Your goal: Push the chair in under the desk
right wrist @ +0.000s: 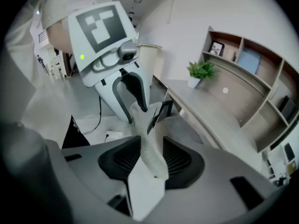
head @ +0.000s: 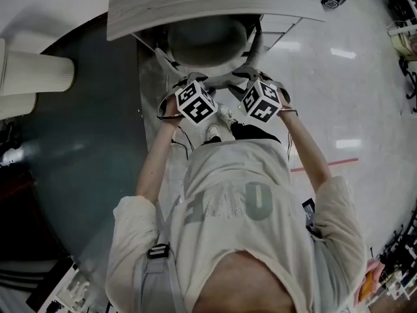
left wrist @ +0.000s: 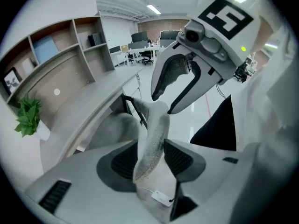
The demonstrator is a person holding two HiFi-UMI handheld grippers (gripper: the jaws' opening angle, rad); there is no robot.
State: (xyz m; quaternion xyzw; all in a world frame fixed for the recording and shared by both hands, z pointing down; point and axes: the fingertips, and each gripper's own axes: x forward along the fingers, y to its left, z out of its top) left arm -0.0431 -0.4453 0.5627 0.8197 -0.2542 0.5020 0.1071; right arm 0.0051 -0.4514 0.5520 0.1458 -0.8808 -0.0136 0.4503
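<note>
Chair [head: 205,41]: seat tucked under the curved worktop [head: 195,5]. Left hand-held gripper [left wrist: 149,157]: jaws apart, backrest rim [left wrist: 156,125] standing loosely between the pads. Right hand-held gripper [right wrist: 152,158]: likewise parted around that rim. Potted plant [right wrist: 200,73] on the worktop.

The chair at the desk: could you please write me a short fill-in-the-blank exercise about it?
1. The chair's seat is tucked under the ___.
2. The left hand-held gripper and the right hand-held gripper each have the chair's ___ between their jaws.
3. On the desk stands a small potted ___.
Missing words: desk; backrest; plant.
</note>
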